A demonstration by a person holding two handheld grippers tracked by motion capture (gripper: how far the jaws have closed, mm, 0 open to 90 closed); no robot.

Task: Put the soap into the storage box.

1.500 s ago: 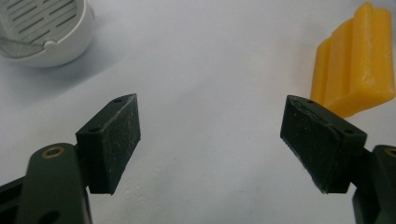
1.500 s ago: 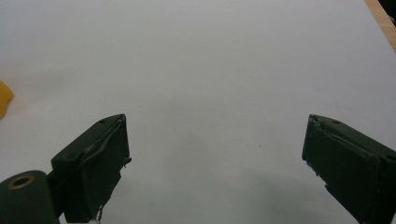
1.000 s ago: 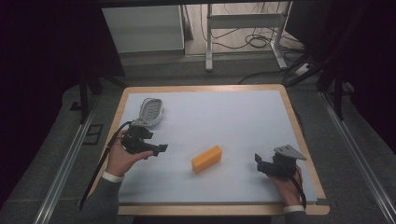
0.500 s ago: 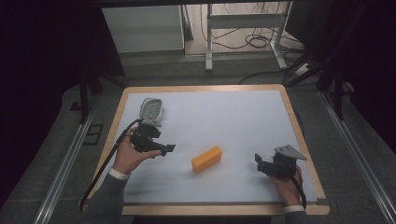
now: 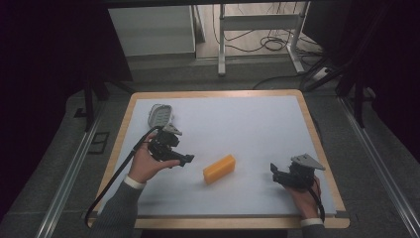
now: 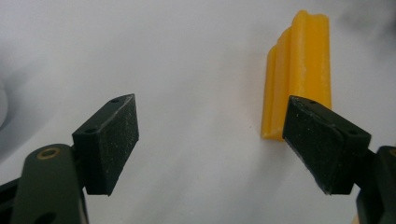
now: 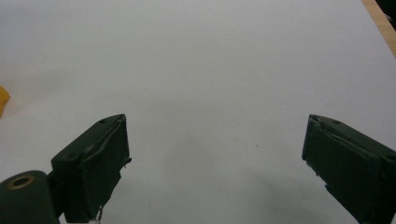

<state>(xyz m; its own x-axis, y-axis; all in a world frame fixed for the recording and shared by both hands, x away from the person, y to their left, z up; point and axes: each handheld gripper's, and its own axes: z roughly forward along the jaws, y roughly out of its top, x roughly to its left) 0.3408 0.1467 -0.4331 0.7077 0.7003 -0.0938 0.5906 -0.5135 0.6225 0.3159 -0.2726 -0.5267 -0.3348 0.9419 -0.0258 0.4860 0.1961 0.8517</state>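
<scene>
Yellow block point(image 5: 219, 169) lies near the middle of the white table point(image 5: 247, 124), nothing touching it. Left hand-held gripper point(image 5: 185, 159) hovers just beside it, jaws spread, empty. Right hand-held gripper point(image 5: 274, 171) sits well apart, jaws also wide. A grey object point(image 5: 160, 115) by the table's far left edge is too blurred to identify.

No readable text, label, brand, number or sign anywhere. Faint rows of marks on the pale grey keypad-like object point(image 5: 159, 115) at the far left of the white tabletop point(image 5: 247, 124), too small and blurred to read.
</scene>
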